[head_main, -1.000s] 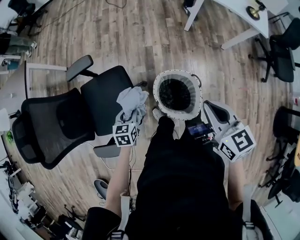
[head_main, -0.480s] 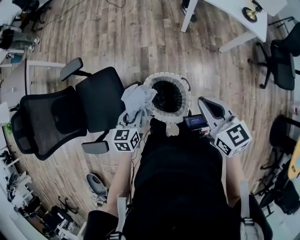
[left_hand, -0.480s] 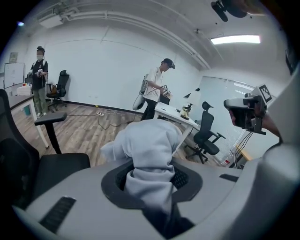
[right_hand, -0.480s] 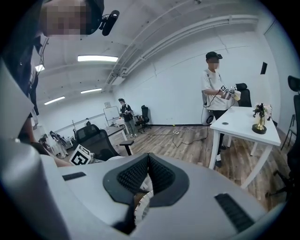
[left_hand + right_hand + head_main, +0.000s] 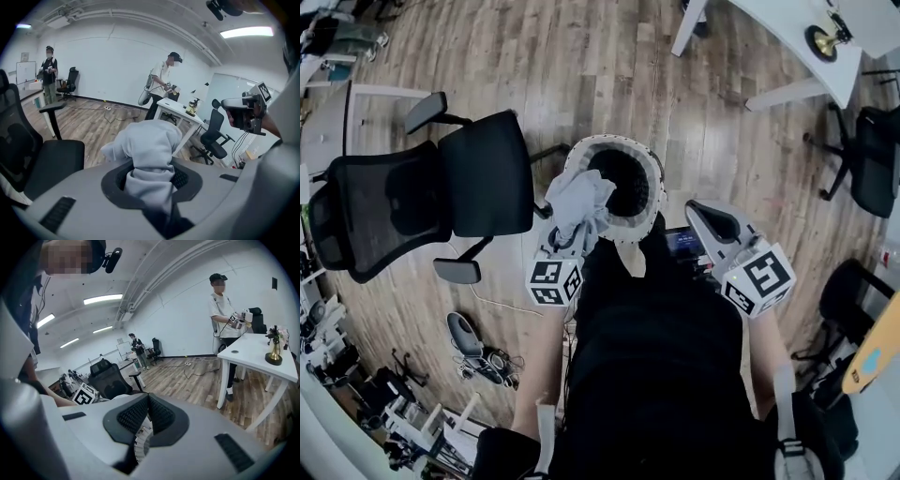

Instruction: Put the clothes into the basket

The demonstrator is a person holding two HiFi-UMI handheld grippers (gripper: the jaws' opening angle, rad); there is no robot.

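Note:
The basket (image 5: 649, 167), white-rimmed and dark inside, stands on the wood floor just in front of me. A crumpled grey garment (image 5: 581, 200) hangs over the basket's left rim, with my left gripper (image 5: 569, 234) shut on it. In the left gripper view the grey garment (image 5: 149, 150) bulges up out of the closed left gripper (image 5: 151, 180). My right gripper (image 5: 713, 225) is held to the right of the basket. In the right gripper view, the right gripper (image 5: 147, 401) has its pads meeting with nothing between them. A bit of the basket rim (image 5: 142, 440) shows below them.
A black office chair (image 5: 483, 173) stands left of the basket. A white table (image 5: 787, 37) and more black chairs (image 5: 872, 150) are at the upper right. Cables and gear (image 5: 473, 347) lie on the floor at lower left. Other people (image 5: 222, 310) stand farther off.
My left gripper has carried the grey garment to the right, from beside the chair seat to over the basket's left rim. The right gripper drew a little nearer the basket.

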